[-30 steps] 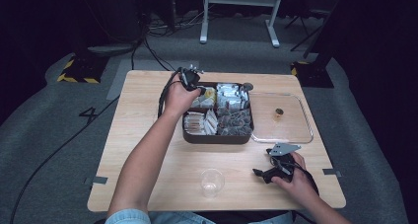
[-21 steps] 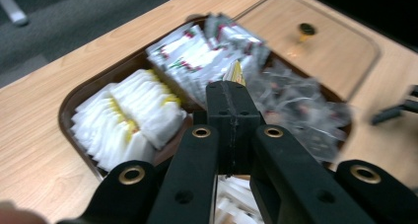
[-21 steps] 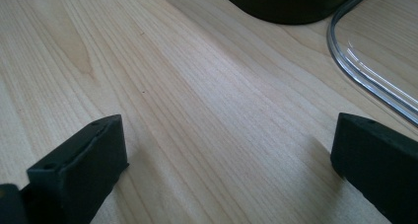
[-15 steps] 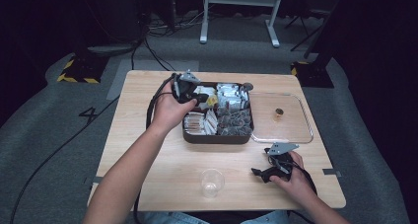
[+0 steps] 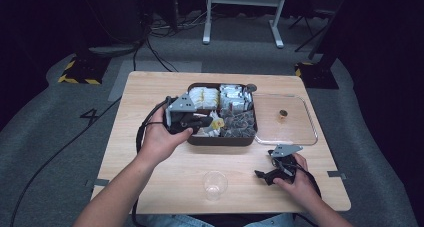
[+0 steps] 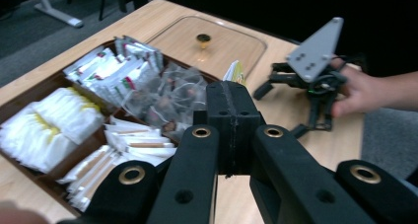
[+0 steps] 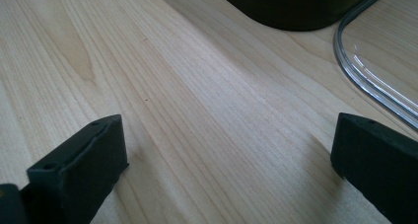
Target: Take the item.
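The left gripper has its jaws pressed flat together on a small yellow-tagged tea packet, which it holds just above the near-left part of the tray. In the left gripper view the packet's yellow and white edge pokes out beyond the closed black fingertips, so the grip seems to be on one end only, probably to lift a single packet clear of its neighbours without dragging them along. The packet looks thin and flat, held on edge; its long axis appears to run on from the jaws, pointing away from the hand and across the tray toward the clear lid, though most of it is hidden. The tray keeps its sachets sorted in compartments, white ones to the tray's left side, netted bags in the middle. The lid lies flat just right of the tray, likely set aside to give access. A clear plastic cup stands upright in front of the tray, near the table's front edge, a likely place for the packet. The right gripper rests on the table, front-right of the tray, its jaws spread wide and empty.
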Motion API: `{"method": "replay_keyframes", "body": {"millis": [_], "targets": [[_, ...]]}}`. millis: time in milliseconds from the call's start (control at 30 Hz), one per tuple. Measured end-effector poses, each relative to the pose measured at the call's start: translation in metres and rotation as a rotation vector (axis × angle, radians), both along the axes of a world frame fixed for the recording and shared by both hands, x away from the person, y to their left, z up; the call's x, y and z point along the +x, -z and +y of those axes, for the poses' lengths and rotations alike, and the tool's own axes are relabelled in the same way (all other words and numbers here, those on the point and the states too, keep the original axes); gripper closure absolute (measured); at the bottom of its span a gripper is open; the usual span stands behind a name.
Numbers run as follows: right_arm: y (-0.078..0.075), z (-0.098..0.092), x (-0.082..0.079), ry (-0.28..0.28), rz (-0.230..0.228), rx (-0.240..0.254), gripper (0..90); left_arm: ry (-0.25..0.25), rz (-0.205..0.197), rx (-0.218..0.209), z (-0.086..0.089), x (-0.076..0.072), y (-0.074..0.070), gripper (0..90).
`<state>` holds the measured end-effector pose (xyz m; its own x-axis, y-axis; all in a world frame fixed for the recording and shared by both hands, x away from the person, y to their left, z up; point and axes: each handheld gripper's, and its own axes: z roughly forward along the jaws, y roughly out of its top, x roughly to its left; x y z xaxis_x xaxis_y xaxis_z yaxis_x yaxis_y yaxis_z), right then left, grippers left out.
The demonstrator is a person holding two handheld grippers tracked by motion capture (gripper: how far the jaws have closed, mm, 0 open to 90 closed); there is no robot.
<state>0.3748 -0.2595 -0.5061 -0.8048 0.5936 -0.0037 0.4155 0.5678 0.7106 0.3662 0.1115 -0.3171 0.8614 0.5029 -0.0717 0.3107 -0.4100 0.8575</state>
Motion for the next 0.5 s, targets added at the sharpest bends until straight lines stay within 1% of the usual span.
{"method": "replay_keyframes", "body": {"millis": [167,333,367,400,433,500], "targets": [[0.000,0.000,0.000,0.001,0.000,0.000,0.6,0.023,0.003,-0.015,0.000,-0.017,0.004,90.0],[0.000,0.000,0.000,0.002,0.000,0.000,0.6,0.051,-0.004,-0.022,-0.005,-0.034,0.011,90.0],[0.000,0.000,0.000,0.001,-0.001,0.000,0.6,0.051,-0.004,-0.022,-0.005,-0.034,0.011,90.0],[0.000,0.000,0.000,0.001,-0.001,0.000,0.6,0.059,-0.003,-0.026,-0.006,-0.036,0.013,90.0],[0.000,0.000,0.000,0.002,0.000,0.000,0.6,0.079,0.010,-0.028,-0.008,-0.040,0.017,90.0],[0.000,0.000,0.000,0.002,0.000,0.000,0.6,0.095,0.012,-0.038,-0.010,-0.043,0.022,90.0]]}}
